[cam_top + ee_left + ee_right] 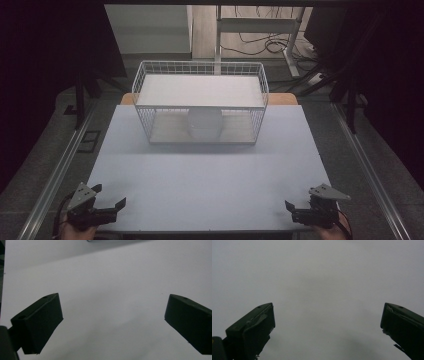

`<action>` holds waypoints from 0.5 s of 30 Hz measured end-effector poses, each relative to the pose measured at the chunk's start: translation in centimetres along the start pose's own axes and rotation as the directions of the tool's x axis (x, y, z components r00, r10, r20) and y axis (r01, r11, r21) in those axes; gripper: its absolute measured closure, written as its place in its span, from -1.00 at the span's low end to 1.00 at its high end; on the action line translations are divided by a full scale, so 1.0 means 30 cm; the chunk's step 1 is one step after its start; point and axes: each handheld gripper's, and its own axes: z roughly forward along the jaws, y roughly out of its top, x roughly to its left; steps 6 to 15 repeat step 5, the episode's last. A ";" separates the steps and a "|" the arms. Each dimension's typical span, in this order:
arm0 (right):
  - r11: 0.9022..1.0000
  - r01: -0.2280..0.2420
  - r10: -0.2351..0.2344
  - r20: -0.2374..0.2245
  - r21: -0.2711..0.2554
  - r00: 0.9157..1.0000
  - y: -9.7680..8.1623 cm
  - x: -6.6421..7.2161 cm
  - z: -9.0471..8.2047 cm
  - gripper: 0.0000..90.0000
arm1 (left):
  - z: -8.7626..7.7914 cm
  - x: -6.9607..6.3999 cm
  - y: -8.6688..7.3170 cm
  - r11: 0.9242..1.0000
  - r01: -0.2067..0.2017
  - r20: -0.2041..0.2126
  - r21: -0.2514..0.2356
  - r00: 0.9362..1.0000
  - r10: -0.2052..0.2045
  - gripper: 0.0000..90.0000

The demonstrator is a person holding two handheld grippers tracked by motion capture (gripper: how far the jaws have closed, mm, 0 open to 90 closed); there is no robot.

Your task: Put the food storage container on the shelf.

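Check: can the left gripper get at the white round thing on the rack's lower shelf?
Probably yes: left gripper is open, bare table lies between, and the round thing faces it, though wire mesh may cover the rack front.

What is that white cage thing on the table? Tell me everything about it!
It is a white wire basket made of thin metal grid, with a flat white shelf across its top level. It stands upright at the far middle of the pale table. Underneath the shelf, on the bottom level, sits a round white object, too pale to name for sure. Both grippers are far from it, at the table's near edge.
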 end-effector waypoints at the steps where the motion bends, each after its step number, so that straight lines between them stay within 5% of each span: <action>1: 1.000 -0.001 0.001 -0.002 0.010 1.000 -0.002 0.002 0.004 -1.00 | 0.000 0.001 0.000 1.000 0.002 0.001 0.000 1.000 -0.002 -0.97; 15: 0.999 0.026 -0.026 0.004 0.041 1.000 -0.005 0.011 0.015 -1.00 | 0.002 0.001 0.001 1.000 0.004 0.003 0.002 1.000 -0.004 -0.96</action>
